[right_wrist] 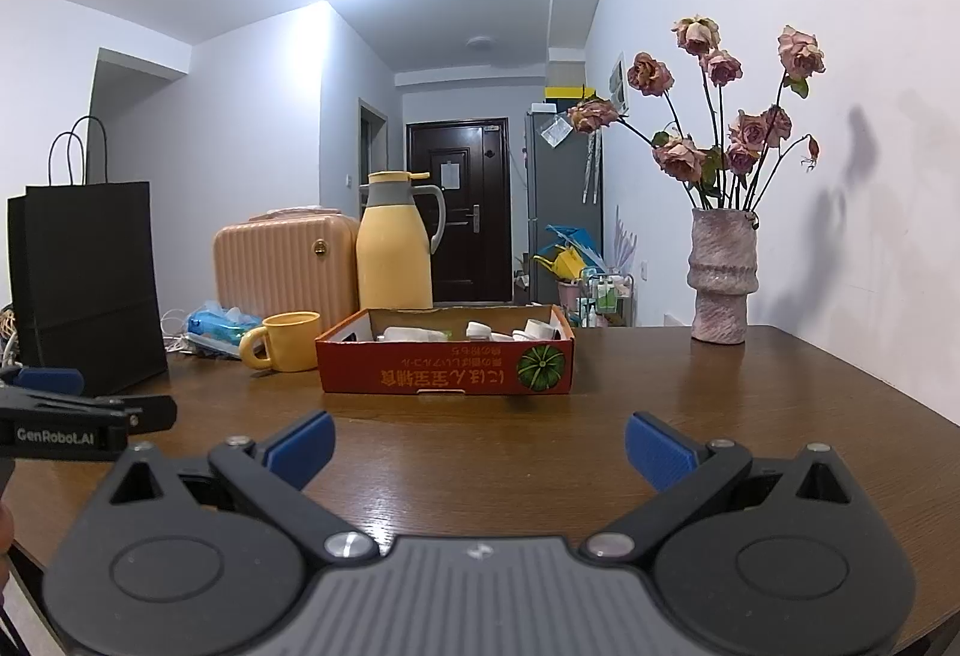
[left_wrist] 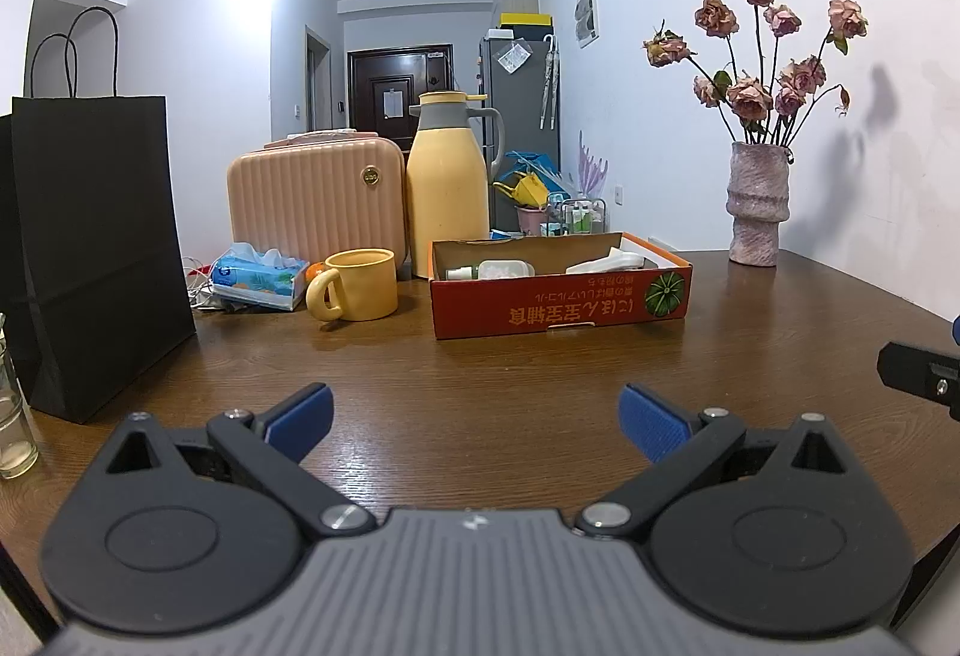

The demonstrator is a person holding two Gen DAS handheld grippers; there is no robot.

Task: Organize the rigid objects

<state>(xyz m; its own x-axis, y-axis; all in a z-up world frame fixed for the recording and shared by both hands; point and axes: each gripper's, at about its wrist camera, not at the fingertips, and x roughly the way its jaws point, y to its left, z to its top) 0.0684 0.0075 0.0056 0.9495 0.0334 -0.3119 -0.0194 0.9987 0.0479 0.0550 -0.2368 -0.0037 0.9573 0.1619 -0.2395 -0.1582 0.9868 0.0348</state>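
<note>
Hovering wide: left tongs (left_wrist: pixel 477 419), right tongs (right_wrist: pixel 480 446) | red box (left_wrist: pixel 561 302) holds white bottles (left_wrist: pixel 507 269)

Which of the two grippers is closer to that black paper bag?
Left. The left gripper hovers over the table just right of the bag, which looms large beside it. The right gripper sits further right, with the left one between it and the bag.
</note>
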